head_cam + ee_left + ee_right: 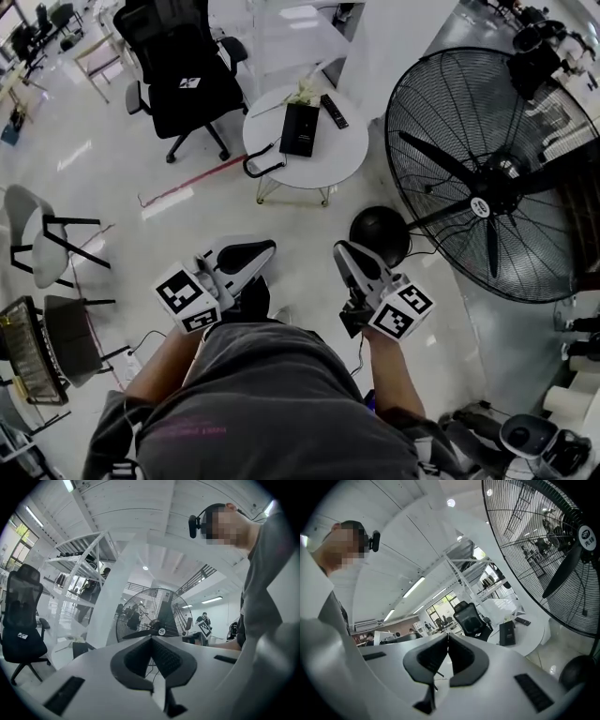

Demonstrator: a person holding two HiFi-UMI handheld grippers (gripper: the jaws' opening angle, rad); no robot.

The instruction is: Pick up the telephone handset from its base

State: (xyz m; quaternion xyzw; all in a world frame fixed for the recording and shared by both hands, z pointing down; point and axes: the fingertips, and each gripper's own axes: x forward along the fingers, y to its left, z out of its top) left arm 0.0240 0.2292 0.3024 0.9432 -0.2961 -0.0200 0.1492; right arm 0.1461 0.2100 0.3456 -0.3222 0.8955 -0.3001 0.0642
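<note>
A black telephone (300,129) lies flat on a small round white table (309,164) ahead of me, with a slim black remote-like piece (334,111) beside it. The right gripper view shows the same telephone (506,633) and slim piece (522,620) far off, on the table (525,637). My left gripper (267,248) and right gripper (342,251) are held low near my body, well short of the table. In the left gripper view the jaws (151,638) meet at their tips with nothing between them. The right gripper (448,637) stands shut and empty in its own view too.
A large black floor fan (492,178) stands at the right, its round base (380,234) just beyond my right gripper. A black office chair (183,75) stands left of the table. Grey chairs (37,234) are at the far left, and cables and gear lie at the lower right.
</note>
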